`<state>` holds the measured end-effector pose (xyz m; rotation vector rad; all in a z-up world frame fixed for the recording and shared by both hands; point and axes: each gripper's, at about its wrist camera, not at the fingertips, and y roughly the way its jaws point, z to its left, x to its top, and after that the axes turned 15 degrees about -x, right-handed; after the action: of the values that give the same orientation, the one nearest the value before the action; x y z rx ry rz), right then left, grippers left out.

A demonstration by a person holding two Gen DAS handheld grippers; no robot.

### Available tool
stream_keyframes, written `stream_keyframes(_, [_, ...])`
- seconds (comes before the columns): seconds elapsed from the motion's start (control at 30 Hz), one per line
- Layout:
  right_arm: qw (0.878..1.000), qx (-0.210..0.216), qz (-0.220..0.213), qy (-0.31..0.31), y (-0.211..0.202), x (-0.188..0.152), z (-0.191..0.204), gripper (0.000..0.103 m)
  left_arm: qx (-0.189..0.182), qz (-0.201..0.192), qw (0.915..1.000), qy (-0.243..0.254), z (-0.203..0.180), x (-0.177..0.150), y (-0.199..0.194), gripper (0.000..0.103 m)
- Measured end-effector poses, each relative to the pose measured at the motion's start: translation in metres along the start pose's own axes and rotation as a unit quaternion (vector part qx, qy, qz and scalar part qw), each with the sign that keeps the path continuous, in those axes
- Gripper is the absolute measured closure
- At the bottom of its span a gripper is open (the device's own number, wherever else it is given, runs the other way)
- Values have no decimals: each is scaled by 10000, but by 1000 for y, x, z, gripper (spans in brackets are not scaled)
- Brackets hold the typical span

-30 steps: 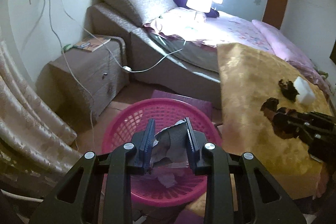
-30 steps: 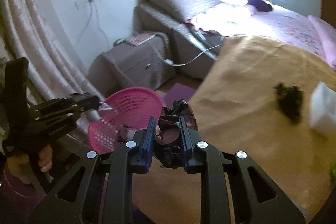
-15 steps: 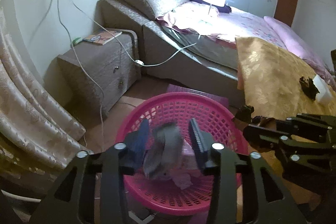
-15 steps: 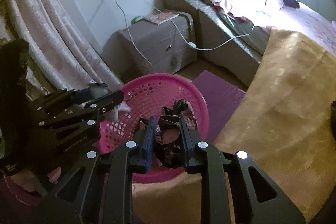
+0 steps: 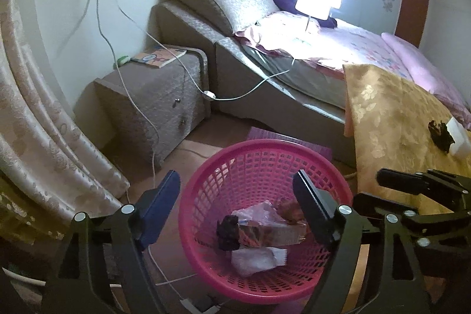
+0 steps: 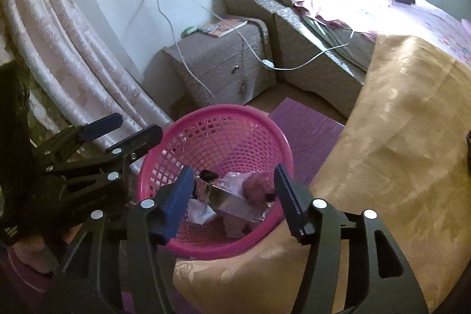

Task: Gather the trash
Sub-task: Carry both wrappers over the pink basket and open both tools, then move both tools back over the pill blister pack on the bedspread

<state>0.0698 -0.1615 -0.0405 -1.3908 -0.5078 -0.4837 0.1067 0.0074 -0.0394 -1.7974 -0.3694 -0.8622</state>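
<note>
Trash [image 5: 259, 228] lies in basket [image 5: 206, 190] — both tongs just opened, empty.

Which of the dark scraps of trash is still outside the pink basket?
The dark scrap on the gold cloth, touching the white block. The other dark lump already lies inside the pink basket.

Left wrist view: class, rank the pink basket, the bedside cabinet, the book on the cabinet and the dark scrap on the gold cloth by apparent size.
1. Pink basket, though nearest the camera
2. Bedside cabinet
3. Book
4. Dark scrap
</note>
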Motion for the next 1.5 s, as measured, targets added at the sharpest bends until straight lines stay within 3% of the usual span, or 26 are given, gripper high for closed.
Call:
stream_keyframes(0.23, [9994,-165,-220,221,-21,-11,-17,34,53,-27,9999,137,-10,-1,-2,23])
stream_keyframes(0.67, [9920,-754,-610,803,-72,-51,-69,28,-199,10,9981,587,-44,-12,-1,19])
stream_keyframes(0.83, [9826,-1236,-706,1197,-96,-76,-109,28,-386,34,9965,745,-63,-16,-1,19])
stream_keyframes(1.17, [9503,-2133,-767,2135,-139,-133,-198,28,-723,149,9893,1257,-110,-29,-2,19])
stream_keyframes(1.5, [9291,-2480,-832,2615,-164,-171,-237,28,-1097,341,9780,1743,-164,-44,0,19])
